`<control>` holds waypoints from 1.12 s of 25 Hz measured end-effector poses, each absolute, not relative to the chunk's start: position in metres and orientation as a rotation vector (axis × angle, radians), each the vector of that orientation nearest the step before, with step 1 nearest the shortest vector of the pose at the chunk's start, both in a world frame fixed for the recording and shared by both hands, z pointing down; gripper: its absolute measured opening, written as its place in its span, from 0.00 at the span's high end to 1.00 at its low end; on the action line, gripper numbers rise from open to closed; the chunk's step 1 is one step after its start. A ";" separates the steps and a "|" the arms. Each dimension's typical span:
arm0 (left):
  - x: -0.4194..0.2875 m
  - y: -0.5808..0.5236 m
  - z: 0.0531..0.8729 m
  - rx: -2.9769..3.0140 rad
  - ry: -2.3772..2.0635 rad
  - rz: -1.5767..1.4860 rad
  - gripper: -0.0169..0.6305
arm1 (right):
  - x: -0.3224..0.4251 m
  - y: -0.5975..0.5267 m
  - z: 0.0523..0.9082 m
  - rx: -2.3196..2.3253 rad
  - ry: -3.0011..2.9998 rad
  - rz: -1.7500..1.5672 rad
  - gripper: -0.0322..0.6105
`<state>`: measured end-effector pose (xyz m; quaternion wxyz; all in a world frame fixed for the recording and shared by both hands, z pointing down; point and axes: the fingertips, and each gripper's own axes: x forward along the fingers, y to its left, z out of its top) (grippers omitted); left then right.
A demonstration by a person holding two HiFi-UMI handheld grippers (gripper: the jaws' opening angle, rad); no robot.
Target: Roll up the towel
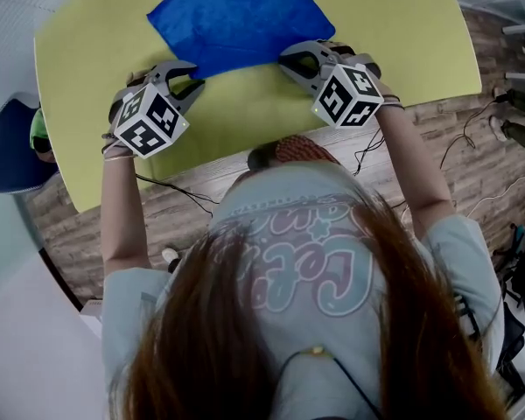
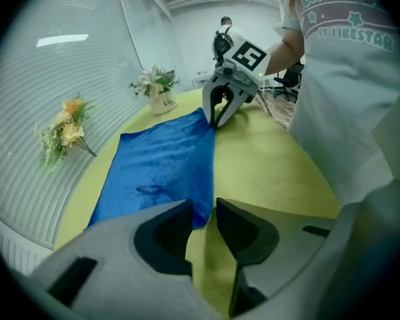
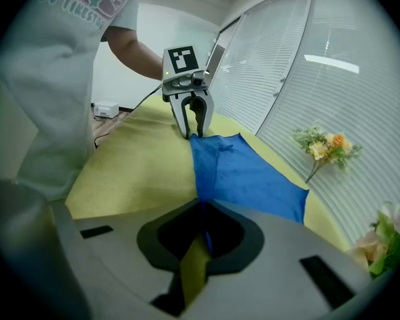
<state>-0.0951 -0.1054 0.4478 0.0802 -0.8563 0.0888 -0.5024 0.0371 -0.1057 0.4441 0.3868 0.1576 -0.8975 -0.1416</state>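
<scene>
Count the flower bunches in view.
2. An orange-and-yellow bunch lies by the window blinds beside the blue towel; a pale bunch in a small pot stands past the towel's far corner. More could be hidden.

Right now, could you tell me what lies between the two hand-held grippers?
The near edge of the blue towel runs from the left hand-held gripper to the right hand-held gripper, with bare yellow table beside it; the head view shows this.
</scene>
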 end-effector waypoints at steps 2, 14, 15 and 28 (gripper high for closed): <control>-0.095 -0.106 0.448 -2.548 0.225 -1.524 0.85 | 0.036 -0.105 0.445 0.355 -2.293 -0.313 0.92; -0.096 -0.115 0.448 -2.539 0.261 -1.561 0.94 | 0.036 -0.105 0.443 0.237 -2.374 -0.161 0.83; -0.095 -0.117 0.447 -2.545 0.274 -1.559 0.94 | 0.037 -0.104 0.444 0.229 -2.383 -0.138 0.85; -0.097 -0.083 0.440 -2.714 0.502 -1.488 0.94 | 0.050 -0.085 0.435 0.311 -2.433 -0.091 0.92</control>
